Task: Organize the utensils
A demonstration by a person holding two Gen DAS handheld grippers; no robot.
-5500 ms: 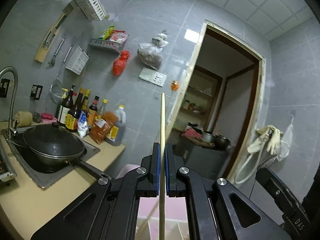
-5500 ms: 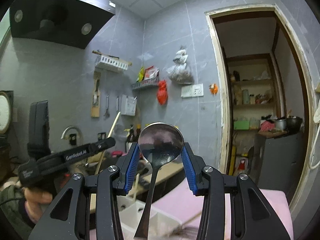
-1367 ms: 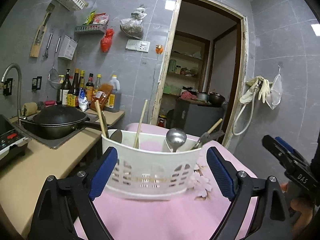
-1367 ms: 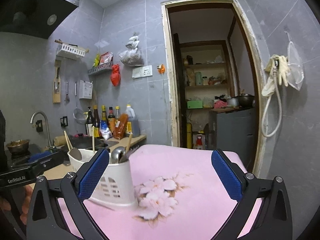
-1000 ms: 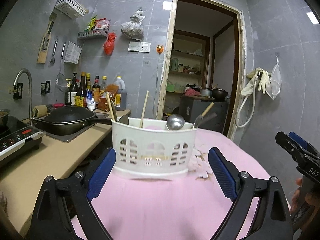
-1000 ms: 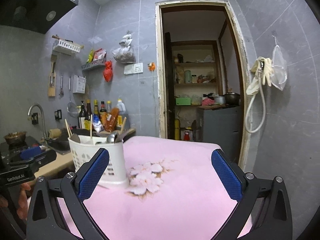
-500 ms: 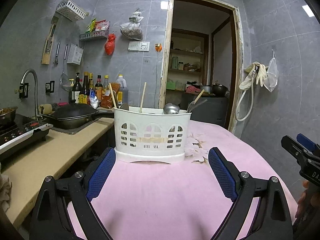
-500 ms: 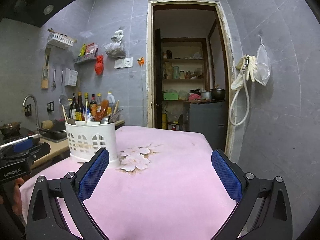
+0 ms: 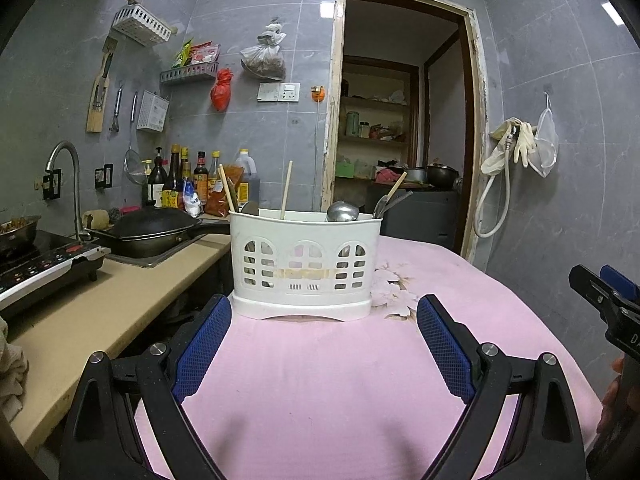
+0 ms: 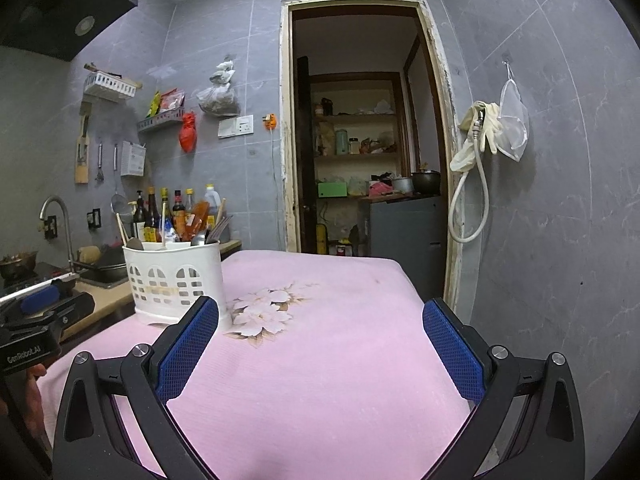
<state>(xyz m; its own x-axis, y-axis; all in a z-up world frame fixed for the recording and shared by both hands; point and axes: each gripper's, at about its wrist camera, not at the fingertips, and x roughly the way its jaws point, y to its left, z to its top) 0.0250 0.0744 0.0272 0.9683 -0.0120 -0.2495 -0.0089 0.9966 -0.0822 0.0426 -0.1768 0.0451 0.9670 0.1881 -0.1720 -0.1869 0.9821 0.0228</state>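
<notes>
With utensils [image 9: 338, 211] already standing in the white caddy [image 9: 306, 266], looking like the wrap-up step. Keeping both tools low and clear, not nudging the caddy. Left tool [image 9: 322, 344] spread wide, gripping nothing, caddy straight ahead just beyond its tips on the pink-covered counter [image 9: 320, 380]. Right tool [image 10: 320, 350] also spread, empty, caddy ahead to its left. Lower utensil parts hidden behind caddy walls; exact compartments and count unclear. Counter near edge cut off.
</notes>
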